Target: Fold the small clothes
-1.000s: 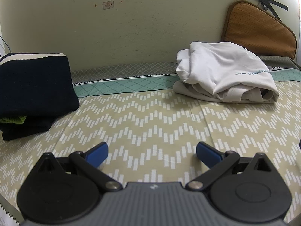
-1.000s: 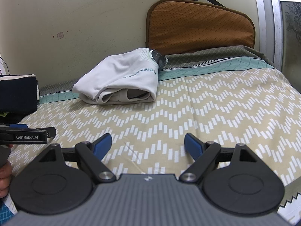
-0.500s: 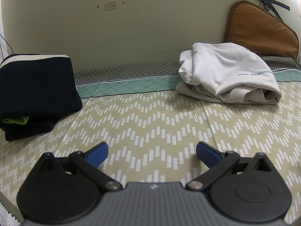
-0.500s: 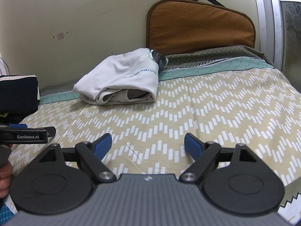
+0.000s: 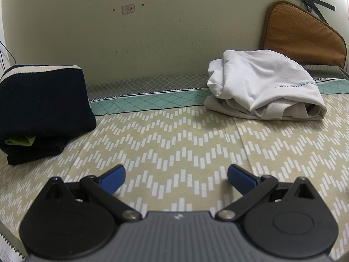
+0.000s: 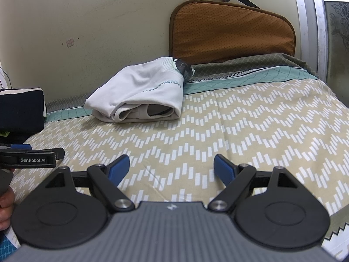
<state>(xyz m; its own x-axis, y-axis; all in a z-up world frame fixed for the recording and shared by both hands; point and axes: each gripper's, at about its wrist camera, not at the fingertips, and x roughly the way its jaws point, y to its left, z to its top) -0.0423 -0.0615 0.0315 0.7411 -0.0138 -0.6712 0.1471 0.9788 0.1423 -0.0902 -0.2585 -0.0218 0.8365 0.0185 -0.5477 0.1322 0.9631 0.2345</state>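
Note:
A loosely bundled white shirt [image 5: 264, 87] with teal lettering lies at the far side of the bed, also in the right wrist view [image 6: 141, 91]. A folded dark navy garment stack [image 5: 41, 107] with a green piece inside sits at the left, and shows at the left edge of the right wrist view [image 6: 20, 113]. My left gripper [image 5: 175, 178] is open and empty, low over the bedsheet, well short of both. My right gripper [image 6: 171, 169] is open and empty over the sheet. The left gripper's side [image 6: 32, 158] shows in the right wrist view.
The bed carries a beige zigzag-patterned sheet [image 5: 185, 135] with a teal border. A brown cushion [image 6: 231, 32] leans on the cream wall behind the shirt. A metal frame [image 6: 309, 21] stands at the right. The bed's near right edge [image 6: 336, 233] shows.
The left gripper's view has drifted slightly, so the shirt and dark stack sit a little further right. The right gripper has hardly moved. Both stay open.

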